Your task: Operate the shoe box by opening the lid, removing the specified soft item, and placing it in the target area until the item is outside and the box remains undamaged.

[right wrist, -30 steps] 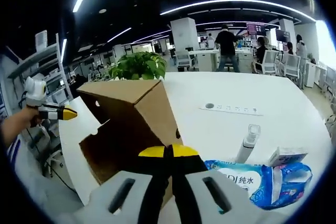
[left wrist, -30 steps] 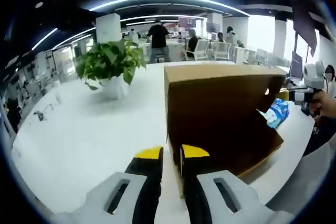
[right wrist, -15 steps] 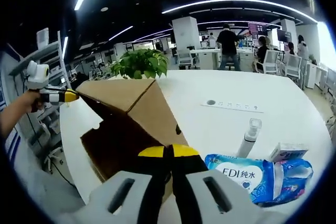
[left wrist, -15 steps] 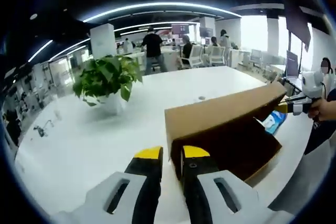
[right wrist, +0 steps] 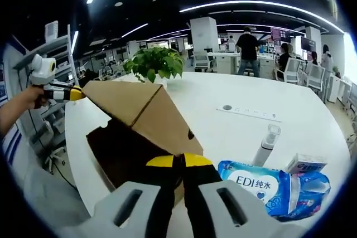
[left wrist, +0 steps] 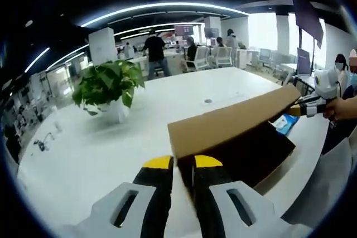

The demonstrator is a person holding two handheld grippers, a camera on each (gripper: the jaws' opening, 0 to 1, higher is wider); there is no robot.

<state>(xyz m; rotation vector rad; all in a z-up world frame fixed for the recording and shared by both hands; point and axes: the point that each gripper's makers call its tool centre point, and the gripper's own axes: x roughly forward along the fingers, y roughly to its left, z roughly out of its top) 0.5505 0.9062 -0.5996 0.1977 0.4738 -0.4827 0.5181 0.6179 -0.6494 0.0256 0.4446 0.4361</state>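
Observation:
A brown cardboard shoe box (right wrist: 128, 157) lies on the white table (left wrist: 83, 154), its dark inside showing under a half-raised lid (left wrist: 234, 118). My left gripper (left wrist: 182, 163) is shut on the lid's near corner, with the cardboard edge between its yellow-tipped jaws. From the right gripper view the left gripper (right wrist: 75, 94) pinches the lid's (right wrist: 125, 101) far corner. My right gripper (right wrist: 178, 160) is shut on the lid's edge at the other end, and the right gripper (left wrist: 298, 111) appears there, held in a hand. What is in the box is hidden.
A blue pack of wet wipes (right wrist: 262, 188), a small tissue pack (right wrist: 304, 165) and a white bottle (right wrist: 265, 146) lie beside the box. A potted plant (left wrist: 109, 85) stands farther back on the table. People and desks are in the background.
The lid stood nearly upright a second ago and has tilted down toward the box. Both grippers have kept hold of its ends.

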